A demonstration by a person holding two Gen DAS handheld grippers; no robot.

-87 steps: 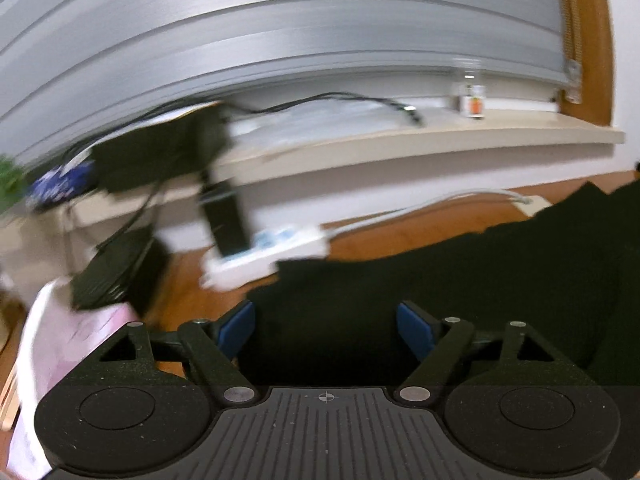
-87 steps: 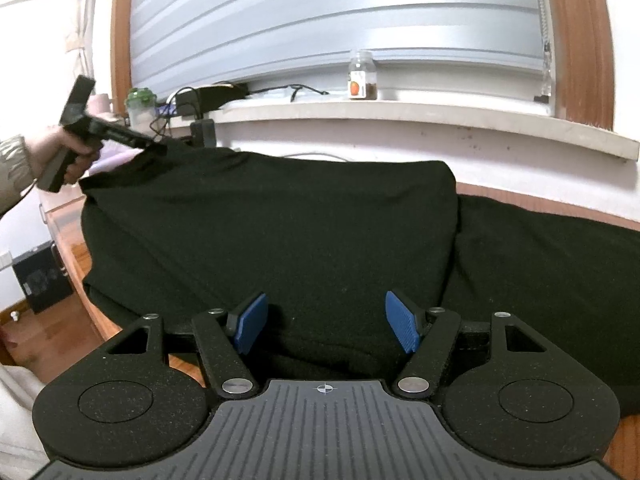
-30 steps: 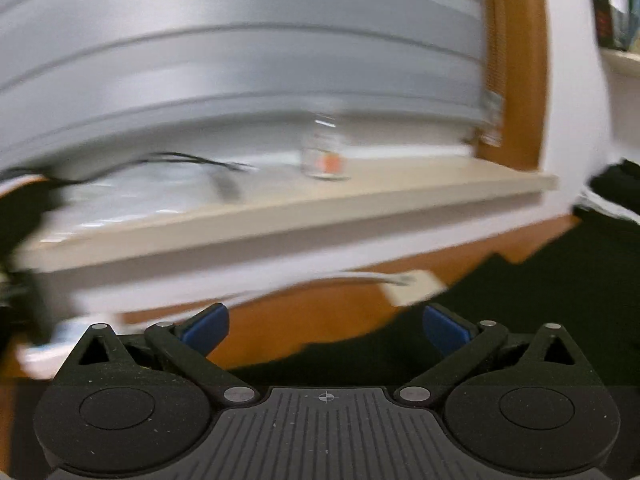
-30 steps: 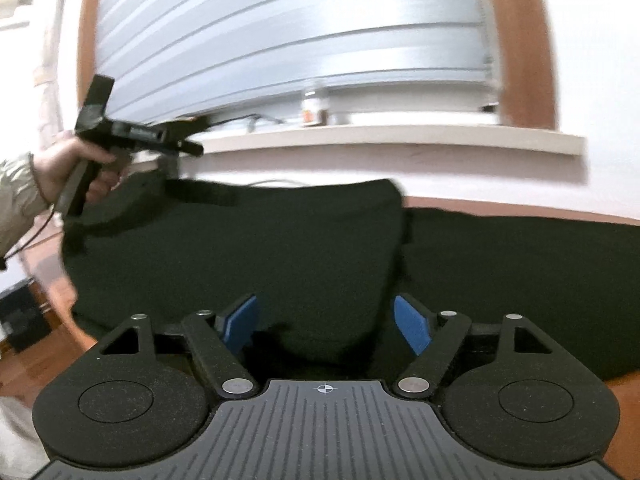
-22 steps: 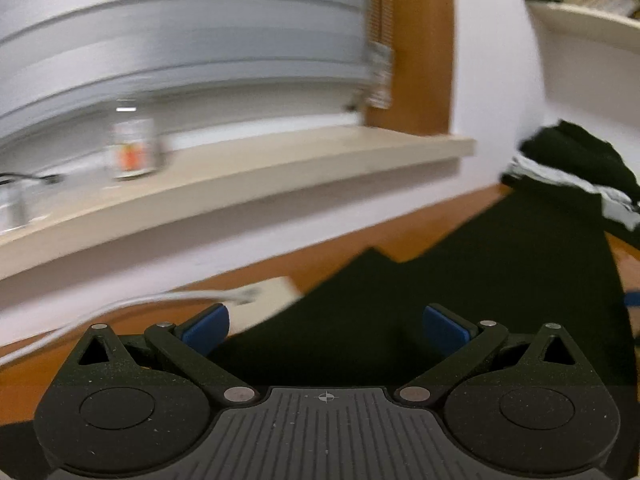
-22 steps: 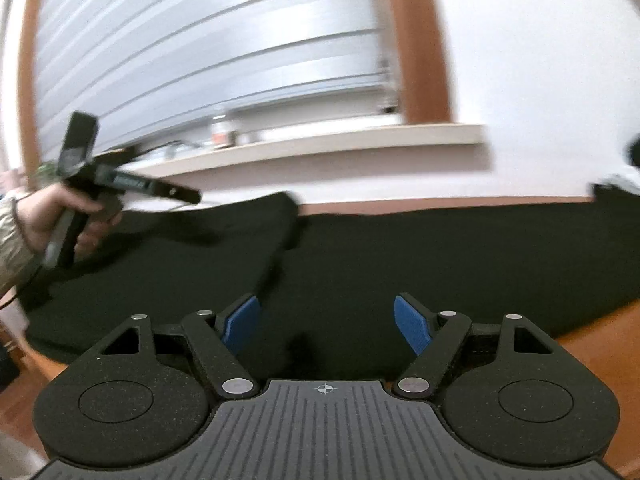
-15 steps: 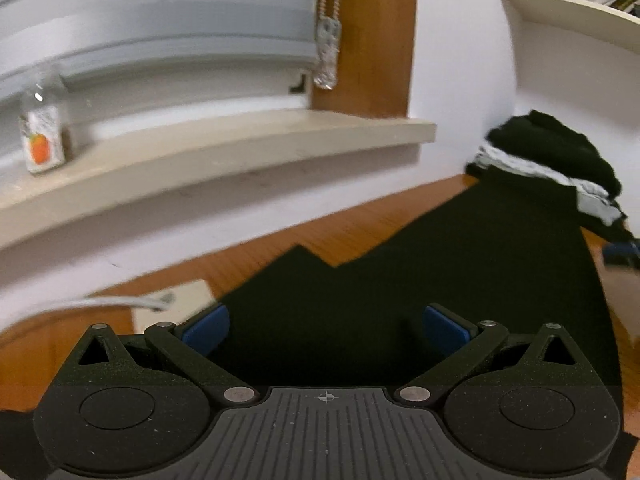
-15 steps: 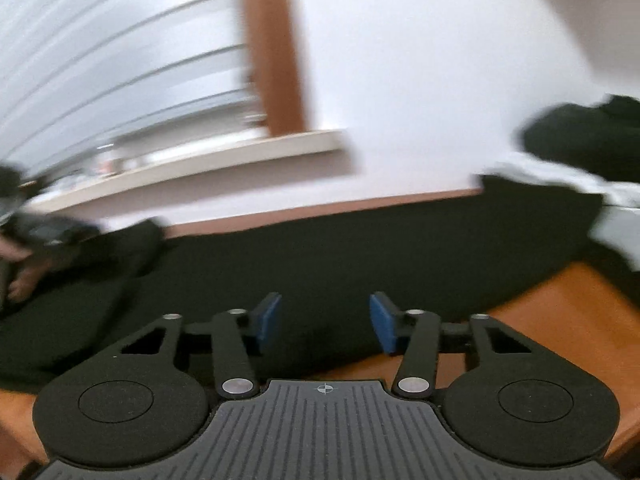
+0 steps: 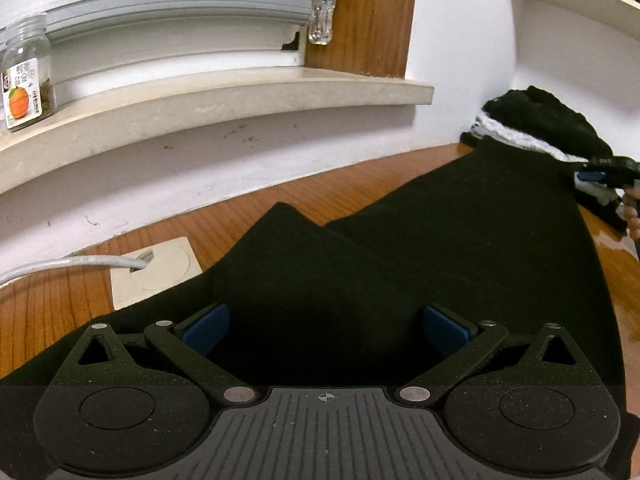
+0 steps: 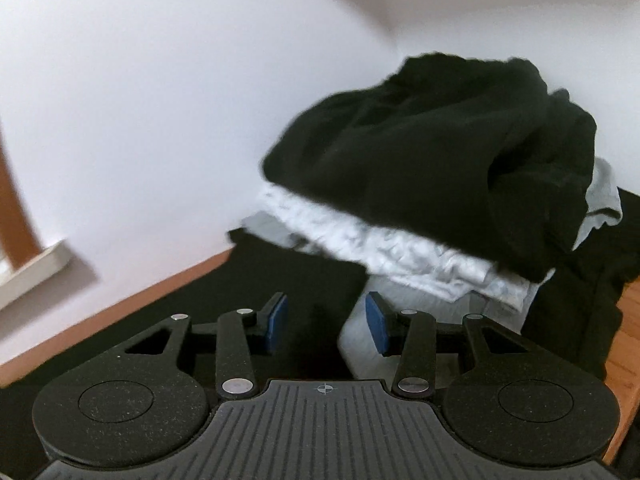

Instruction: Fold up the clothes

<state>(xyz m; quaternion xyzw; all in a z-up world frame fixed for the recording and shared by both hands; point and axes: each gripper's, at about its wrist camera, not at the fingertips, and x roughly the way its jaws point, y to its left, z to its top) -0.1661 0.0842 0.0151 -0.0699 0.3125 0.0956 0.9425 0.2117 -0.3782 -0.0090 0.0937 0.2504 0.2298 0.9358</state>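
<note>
A long black garment lies flat on the wooden table, with one part folded over into a point near the wall. My left gripper is open and hovers low over its near end, holding nothing. My right gripper is partly open over the garment's far end, close to a pile of clothes; nothing shows between its pads. It also shows at the right edge of the left wrist view.
A pile of black and white-grey clothes sits in the corner by the white wall. A windowsill carries a glass jar. A white cable enters a beige grommet plate in the table.
Both grippers have swung to the right along the garment. The left one opened wider and let go of the cloth. The right one narrowed and now faces the clothes pile.
</note>
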